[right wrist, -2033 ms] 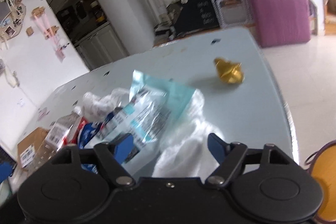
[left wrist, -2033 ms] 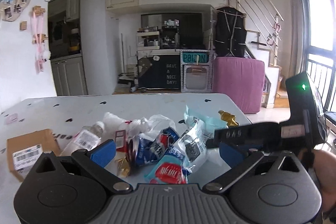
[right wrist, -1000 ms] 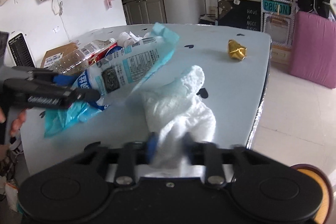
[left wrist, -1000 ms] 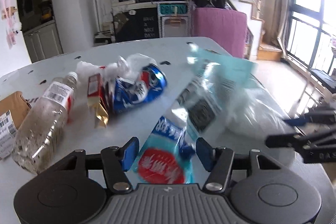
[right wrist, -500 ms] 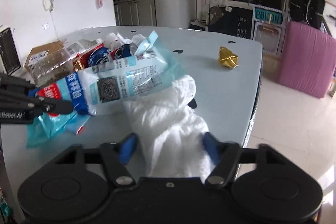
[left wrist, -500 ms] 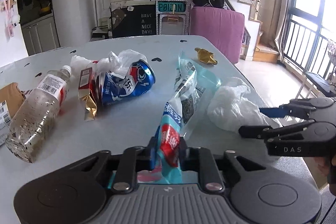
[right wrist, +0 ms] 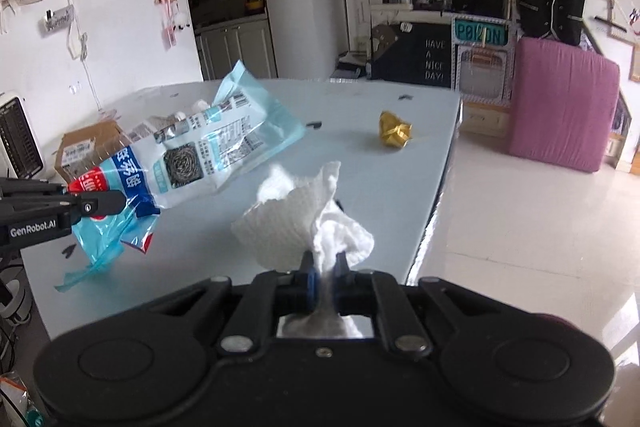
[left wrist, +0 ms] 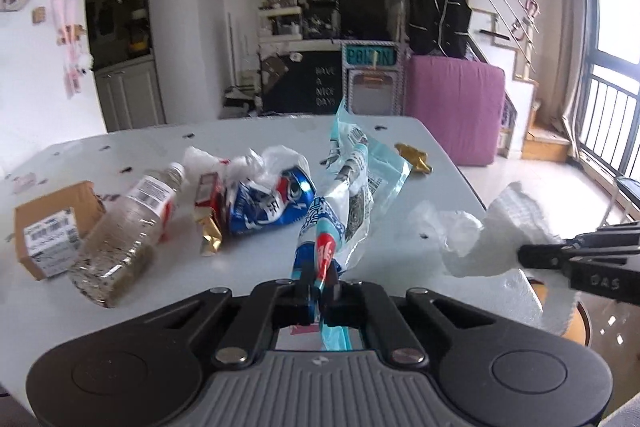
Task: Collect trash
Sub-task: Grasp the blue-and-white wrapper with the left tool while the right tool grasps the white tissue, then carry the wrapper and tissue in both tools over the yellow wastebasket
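Tabletop (left wrist: pixel 132 143): wrapper (left wrist: pixel 352 195), tissue (right wrist: pixel 316 223), both gripped.

Your table (left wrist: pixel 120 155) is pale, with small dark marks scattered over its top, and its right edge borders open floor (right wrist: pixel 540 227). Lying on it at your left is a cardboard box (left wrist: pixel 52 227) with a barcode label. Just beside the box, a clear plastic bottle (left wrist: pixel 128 223) lies on its side. Next come a red-and-gold wrapper (left wrist: pixel 208 215), a crushed blue can (left wrist: pixel 268 207) and crumpled white plastic (left wrist: pixel 256 159), bunched together and touching. A gold foil wrapper (right wrist: pixel 394 134) sits well apart, near the far right edge.
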{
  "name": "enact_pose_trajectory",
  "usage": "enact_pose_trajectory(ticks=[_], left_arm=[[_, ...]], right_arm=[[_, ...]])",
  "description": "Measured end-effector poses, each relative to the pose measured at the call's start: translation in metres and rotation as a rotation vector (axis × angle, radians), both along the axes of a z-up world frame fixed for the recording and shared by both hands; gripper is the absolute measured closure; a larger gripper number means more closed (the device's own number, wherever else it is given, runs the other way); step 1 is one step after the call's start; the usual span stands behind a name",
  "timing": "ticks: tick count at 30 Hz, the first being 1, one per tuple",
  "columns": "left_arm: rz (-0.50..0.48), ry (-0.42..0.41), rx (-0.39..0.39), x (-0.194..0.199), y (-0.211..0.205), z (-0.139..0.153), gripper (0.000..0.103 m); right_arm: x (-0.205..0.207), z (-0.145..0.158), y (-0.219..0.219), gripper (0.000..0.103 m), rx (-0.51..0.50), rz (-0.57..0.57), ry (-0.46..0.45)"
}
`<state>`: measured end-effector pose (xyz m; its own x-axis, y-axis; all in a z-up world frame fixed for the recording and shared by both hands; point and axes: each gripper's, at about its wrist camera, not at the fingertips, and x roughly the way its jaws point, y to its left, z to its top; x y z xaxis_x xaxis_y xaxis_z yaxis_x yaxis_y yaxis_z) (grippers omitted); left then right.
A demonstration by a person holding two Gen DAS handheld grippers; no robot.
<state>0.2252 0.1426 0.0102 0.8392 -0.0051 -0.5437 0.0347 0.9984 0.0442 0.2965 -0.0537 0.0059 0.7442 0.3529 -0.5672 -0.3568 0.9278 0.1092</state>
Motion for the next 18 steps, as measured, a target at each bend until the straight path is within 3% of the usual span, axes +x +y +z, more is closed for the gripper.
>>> enact_pose_trajectory(ticks=[10, 18], left_arm=[[0.052, -0.048, -0.021, -0.039, -0.013, 0.027, 0.1], [0.046, -0.076, -0.056, -0.063, -0.033, 0.037, 0.1]], right_arm=[[-0.039, 0.053, -0.02, 0.094, 0.031, -0.005, -0.104], [-0.064, 0.075, -0.04, 0.094, 0.035, -0.022, -0.143]])
